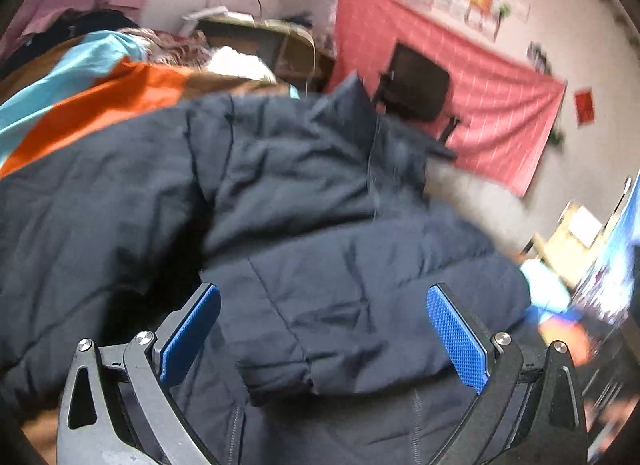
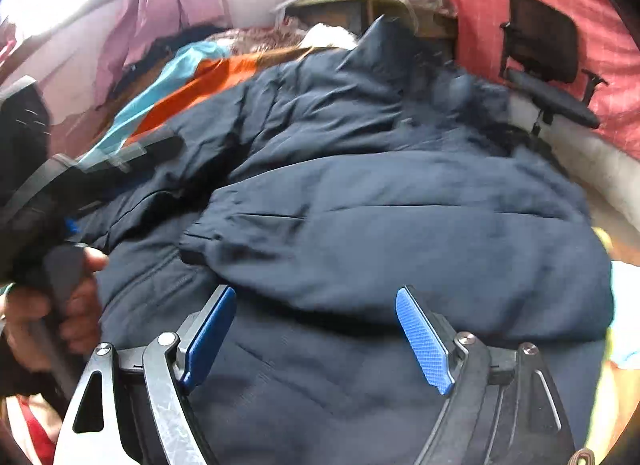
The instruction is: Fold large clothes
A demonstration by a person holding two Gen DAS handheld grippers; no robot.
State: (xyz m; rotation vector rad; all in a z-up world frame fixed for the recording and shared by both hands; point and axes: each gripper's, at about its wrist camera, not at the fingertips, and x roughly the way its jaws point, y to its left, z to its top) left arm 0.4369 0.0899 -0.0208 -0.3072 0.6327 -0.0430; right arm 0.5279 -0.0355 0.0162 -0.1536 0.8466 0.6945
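On the left side, an orange and blue cloth [image 1: 80, 93] lies behind a dark navy puffer jacket [image 1: 320, 193] heaped on the bed. Left gripper [image 1: 324, 337] and right gripper [image 2: 316, 339] both hover over it, fingers spread wide, holding nothing. A black chair [image 1: 420, 83] stands at right.

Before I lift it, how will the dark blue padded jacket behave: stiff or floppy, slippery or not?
The dark blue padded jacket will probably flop and sag, since it already lies in soft, creased folds. Its puffy quilted panels suggest it is light for its bulk. The smooth shell may slip between the open left gripper pads.
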